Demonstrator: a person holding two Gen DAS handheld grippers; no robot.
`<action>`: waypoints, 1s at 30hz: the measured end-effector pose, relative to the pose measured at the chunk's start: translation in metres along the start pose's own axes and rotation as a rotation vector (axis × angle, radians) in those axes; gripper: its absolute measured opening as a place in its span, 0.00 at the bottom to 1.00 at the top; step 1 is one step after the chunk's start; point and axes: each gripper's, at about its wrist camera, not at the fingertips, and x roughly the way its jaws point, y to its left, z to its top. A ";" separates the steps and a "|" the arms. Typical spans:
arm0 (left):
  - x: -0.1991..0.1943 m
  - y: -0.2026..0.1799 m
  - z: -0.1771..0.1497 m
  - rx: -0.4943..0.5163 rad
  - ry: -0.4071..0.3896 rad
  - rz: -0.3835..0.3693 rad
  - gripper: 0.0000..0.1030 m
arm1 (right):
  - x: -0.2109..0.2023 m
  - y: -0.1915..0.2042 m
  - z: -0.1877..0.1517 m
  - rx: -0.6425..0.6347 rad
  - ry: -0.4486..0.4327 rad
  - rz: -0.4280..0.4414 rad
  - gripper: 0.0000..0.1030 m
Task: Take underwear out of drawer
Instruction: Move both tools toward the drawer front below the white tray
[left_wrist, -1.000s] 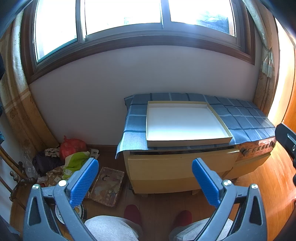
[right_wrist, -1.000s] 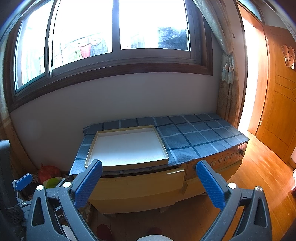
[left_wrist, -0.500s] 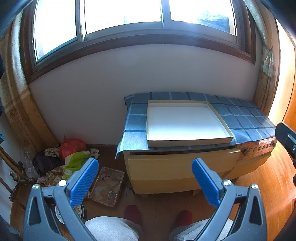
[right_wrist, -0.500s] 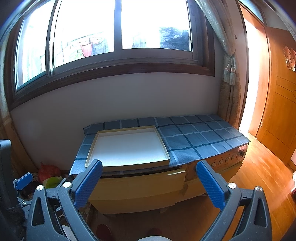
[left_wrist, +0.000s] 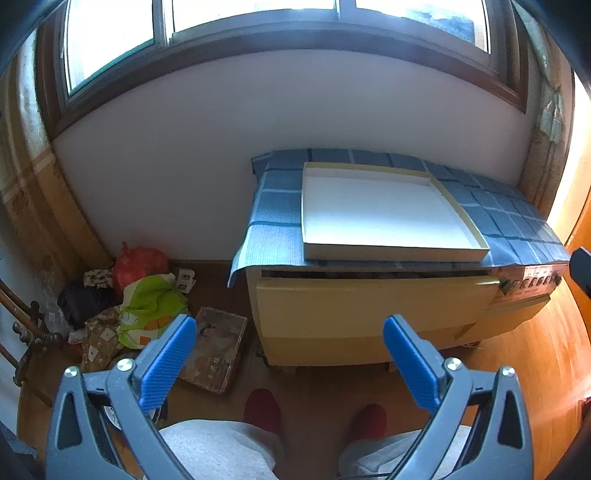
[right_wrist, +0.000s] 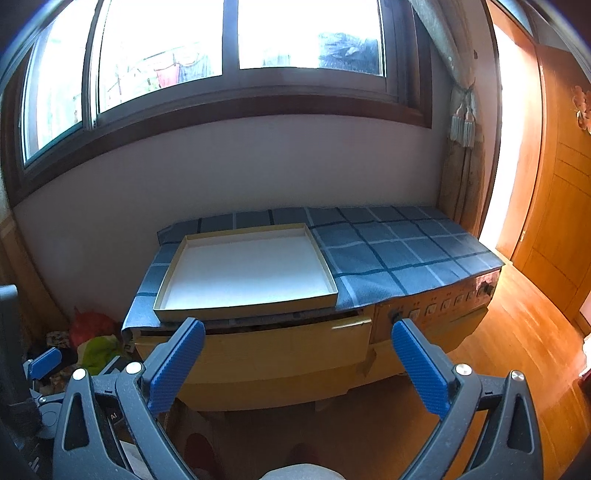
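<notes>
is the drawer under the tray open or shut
Nearly shut: the drawer front sits almost flush, with only a thin dark gap below the cloth. No underwear shows.

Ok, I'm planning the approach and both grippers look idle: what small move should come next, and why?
Probably bring the right gripper forward to the top edge of the yellow drawer front. Only a narrow dark gap shows above the front, under the white tray, and no underwear is visible. Both grippers, including the left gripper, are open, empty and short of the drawer.

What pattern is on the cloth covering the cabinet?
Blue checks with darker lines on the cloth; right wrist view shows it best.
</notes>
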 end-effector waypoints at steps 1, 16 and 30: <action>0.002 -0.001 0.000 0.001 0.002 0.003 1.00 | 0.004 -0.001 0.000 0.002 0.006 -0.002 0.99; 0.029 0.000 -0.005 0.029 -0.014 -0.013 1.00 | 0.040 -0.002 -0.013 -0.030 0.052 -0.004 0.99; 0.071 -0.011 -0.005 0.014 -0.083 -0.164 0.99 | 0.094 0.003 -0.026 -0.065 0.140 -0.005 0.99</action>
